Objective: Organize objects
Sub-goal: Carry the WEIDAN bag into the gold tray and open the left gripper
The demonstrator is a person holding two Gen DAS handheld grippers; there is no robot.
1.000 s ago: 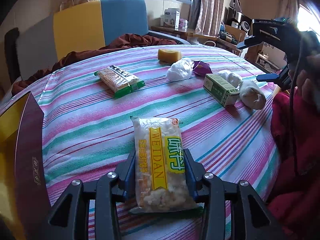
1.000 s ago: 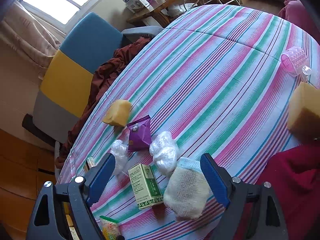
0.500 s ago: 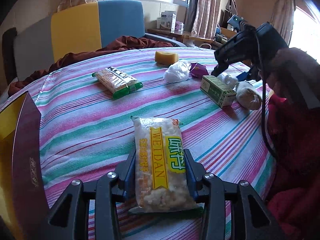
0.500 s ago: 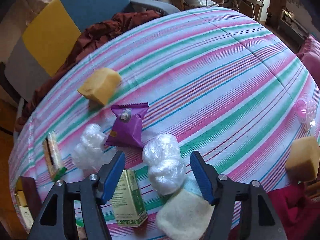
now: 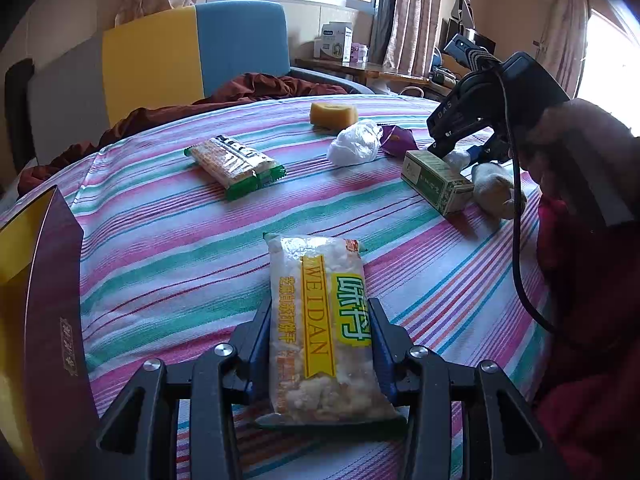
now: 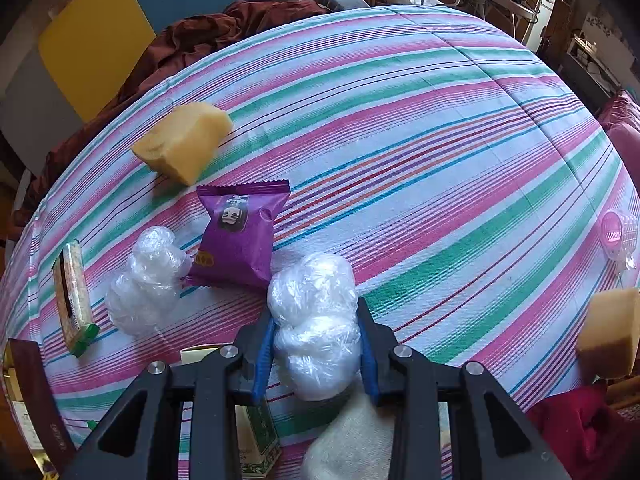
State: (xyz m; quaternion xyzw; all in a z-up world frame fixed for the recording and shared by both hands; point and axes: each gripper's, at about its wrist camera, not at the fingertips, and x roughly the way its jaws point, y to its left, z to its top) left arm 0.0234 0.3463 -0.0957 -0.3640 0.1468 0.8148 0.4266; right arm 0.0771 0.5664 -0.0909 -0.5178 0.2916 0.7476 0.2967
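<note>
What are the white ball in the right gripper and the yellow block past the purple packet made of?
White ball: looks like crumpled thin clear plastic film, glossy with fine wrinkles and highlights, pressed between the right gripper's pads. Yellow block: probably foam sponge, matte and faintly porous, with soft rounded edges; bread or cake can't be ruled out.

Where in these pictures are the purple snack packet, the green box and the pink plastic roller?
purple snack packet (image 6: pixel 240 236): right wrist view, middle of its printed face.
green box (image 5: pixel 434 182): left wrist view, its long side panel.
pink plastic roller (image 6: pixel 619 234): right wrist view, its ribbed side, near the table's right edge.
</note>
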